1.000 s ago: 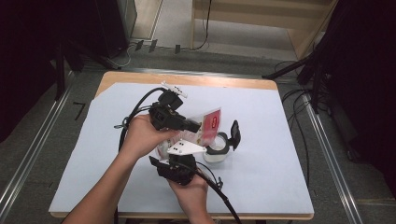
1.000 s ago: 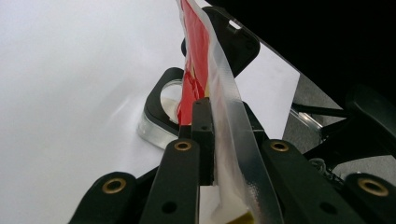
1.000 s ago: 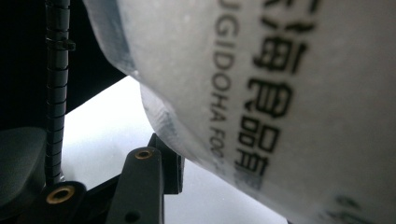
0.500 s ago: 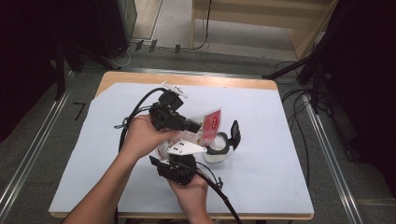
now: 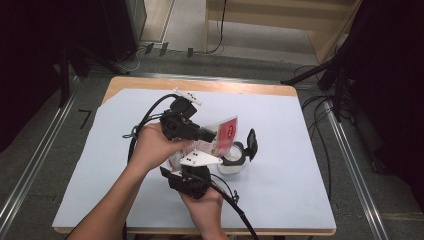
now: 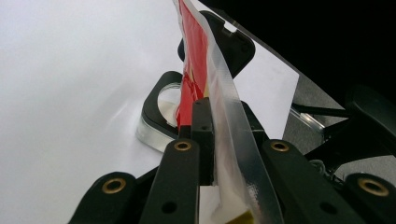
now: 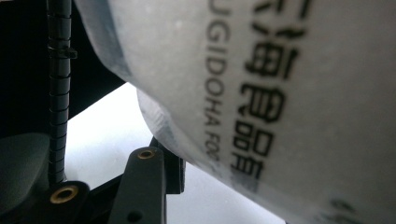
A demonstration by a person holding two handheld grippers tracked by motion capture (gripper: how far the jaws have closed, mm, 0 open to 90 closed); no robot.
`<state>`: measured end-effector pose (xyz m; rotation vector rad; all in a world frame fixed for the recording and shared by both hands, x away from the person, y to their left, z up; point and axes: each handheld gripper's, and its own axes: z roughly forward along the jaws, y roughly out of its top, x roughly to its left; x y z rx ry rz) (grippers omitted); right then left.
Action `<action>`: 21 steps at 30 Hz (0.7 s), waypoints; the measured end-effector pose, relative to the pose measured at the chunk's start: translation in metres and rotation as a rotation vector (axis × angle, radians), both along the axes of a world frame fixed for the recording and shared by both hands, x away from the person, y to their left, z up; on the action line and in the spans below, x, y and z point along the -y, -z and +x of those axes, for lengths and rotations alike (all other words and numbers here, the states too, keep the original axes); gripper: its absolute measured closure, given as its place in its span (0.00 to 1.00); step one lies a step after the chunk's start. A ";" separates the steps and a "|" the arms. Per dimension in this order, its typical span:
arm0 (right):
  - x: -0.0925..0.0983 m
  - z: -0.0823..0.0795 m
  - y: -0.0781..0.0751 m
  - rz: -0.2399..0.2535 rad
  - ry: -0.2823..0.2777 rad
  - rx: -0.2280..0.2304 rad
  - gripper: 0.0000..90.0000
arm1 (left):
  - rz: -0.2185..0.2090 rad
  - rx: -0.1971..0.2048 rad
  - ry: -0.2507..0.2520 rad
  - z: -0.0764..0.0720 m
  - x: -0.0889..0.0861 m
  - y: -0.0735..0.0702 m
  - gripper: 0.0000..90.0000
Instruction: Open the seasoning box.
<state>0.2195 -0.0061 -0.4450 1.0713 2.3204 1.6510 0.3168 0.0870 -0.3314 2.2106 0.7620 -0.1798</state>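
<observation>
A red and clear pouch [image 5: 226,131] hangs tilted over a round clear container [image 5: 233,161] with a black rim, its black flip lid [image 5: 251,143] standing open. My left gripper [image 5: 210,134] is shut on the pouch's side seam; in the left gripper view the jaws [image 6: 208,105] pinch the clear edge of the pouch [image 6: 194,60] above the container [image 6: 163,112]. My right gripper [image 5: 190,156] reaches up from below and is shut on the pouch's lower white part. In the right gripper view the printed pouch [image 7: 261,84] presses against one black finger [image 7: 145,179]; the other is hidden behind it.
A white sheet [image 5: 300,150] covers the wooden table [image 5: 200,85]. Black cables [image 5: 142,120] trail from both grippers across the left and front. Floor rails and dark stands surround the table.
</observation>
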 end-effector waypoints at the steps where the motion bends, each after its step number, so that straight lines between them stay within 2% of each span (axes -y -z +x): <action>1: 0.000 0.000 0.000 0.000 0.000 0.000 0.70 | 0.000 0.000 0.000 0.000 0.000 0.000 0.92; 4: 0.000 0.000 0.001 0.000 -0.003 -0.011 0.70 | 0.007 -0.007 -0.003 0.001 0.000 0.002 0.92; 21: -0.001 -0.001 0.001 0.002 -0.003 -0.007 0.68 | -0.002 -0.013 0.006 0.002 -0.001 0.003 0.91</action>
